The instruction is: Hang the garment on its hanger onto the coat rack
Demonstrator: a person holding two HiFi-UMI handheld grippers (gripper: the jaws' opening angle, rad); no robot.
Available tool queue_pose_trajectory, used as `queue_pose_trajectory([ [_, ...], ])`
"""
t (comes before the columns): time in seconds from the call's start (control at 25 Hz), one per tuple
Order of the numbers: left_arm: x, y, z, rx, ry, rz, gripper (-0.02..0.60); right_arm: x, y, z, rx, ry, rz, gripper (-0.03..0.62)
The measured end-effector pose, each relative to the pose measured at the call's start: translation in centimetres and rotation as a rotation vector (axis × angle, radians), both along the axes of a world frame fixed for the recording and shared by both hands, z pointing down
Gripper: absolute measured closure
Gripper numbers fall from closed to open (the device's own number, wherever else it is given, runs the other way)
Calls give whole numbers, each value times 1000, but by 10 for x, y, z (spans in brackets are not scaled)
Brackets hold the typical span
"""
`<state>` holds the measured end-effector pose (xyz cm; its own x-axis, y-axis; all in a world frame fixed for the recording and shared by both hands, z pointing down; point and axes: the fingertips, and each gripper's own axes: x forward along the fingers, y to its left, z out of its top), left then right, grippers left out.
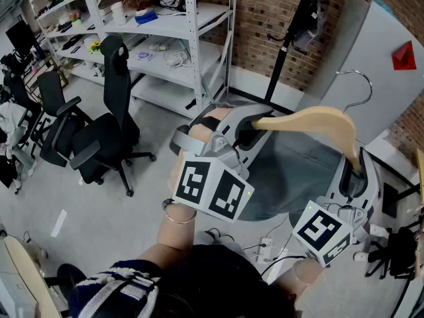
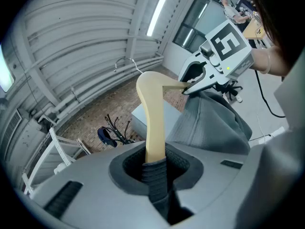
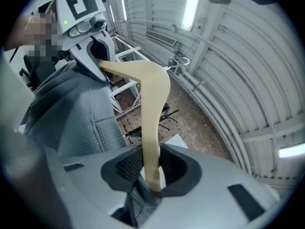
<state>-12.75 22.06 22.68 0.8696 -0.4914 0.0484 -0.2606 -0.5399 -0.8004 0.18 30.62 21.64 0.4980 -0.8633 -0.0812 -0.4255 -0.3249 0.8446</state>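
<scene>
A pale wooden hanger (image 1: 318, 121) with a metal hook (image 1: 358, 85) carries a grey garment (image 1: 291, 174), which droops between my two grippers. My left gripper (image 1: 255, 126) is shut on the hanger's left arm, where the wood runs into its jaws (image 2: 155, 156). At the other end, the right gripper (image 1: 358, 171) is shut on the right arm (image 3: 151, 168). The black coat rack (image 1: 290, 35) stands ahead by the brick wall, a little left of the hook and apart from it. Grey cloth (image 2: 209, 123) hangs beside the hanger in the left gripper view and also in the right gripper view (image 3: 71, 113).
White metal shelving (image 1: 179, 52) with small items stands to the left of the rack. Black office chairs (image 1: 109, 134) stand on the floor at left. A grey cabinet (image 1: 387, 65) rises at right. Cables and a power strip (image 1: 266, 247) lie on the floor below the garment.
</scene>
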Motion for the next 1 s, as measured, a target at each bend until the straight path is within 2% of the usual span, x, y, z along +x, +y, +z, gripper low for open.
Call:
queue_pose_trajectory([
  [0.32, 8, 5, 5, -6, -9, -1, 523, 7, 5, 4, 13, -13, -6, 490],
  [0.72, 31, 9, 8, 8, -11, -39, 523, 35, 4, 11, 5, -26, -39, 489],
  [1.0, 44, -11, 21, -20, -26, -70, 523, 50, -20, 22, -16, -36, -70, 489],
])
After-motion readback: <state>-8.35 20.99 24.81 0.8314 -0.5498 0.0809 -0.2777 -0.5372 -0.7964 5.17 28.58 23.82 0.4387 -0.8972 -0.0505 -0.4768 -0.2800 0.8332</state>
